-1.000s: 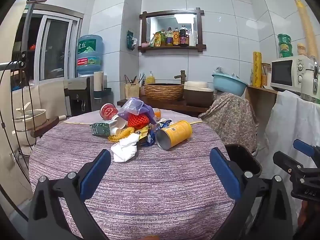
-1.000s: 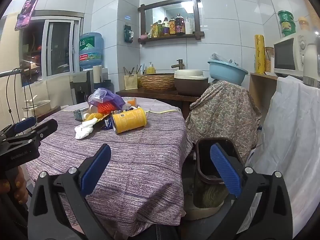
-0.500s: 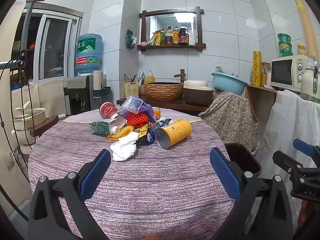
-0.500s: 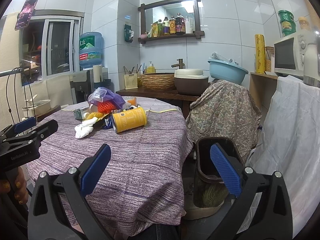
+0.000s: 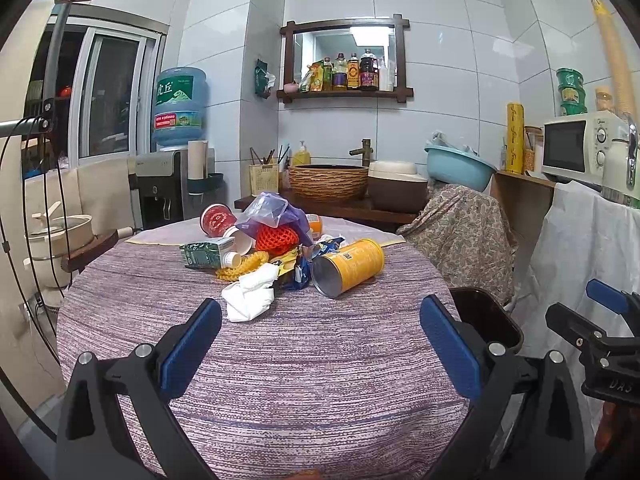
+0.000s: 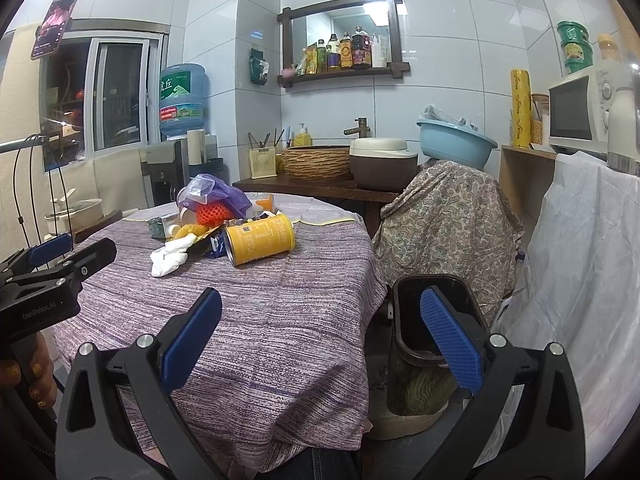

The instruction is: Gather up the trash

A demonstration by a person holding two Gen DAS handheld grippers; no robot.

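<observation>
A heap of trash lies on the round table: a yellow can on its side, a crumpled white tissue, a green carton, a red cup, an orange foam net under a purple bag. A dark trash bin stands on the floor right of the table. My left gripper is open over the table's near side, well short of the heap. My right gripper is open and empty, between table edge and bin.
A chair draped in patterned cloth stands behind the bin. White cloth hangs at the right below a microwave. A counter with a woven basin and a water dispenser sits behind the table. A pot is at left.
Both views have shifted only slightly; the right view tilted a little. The trash and both open grippers stand as before.
</observation>
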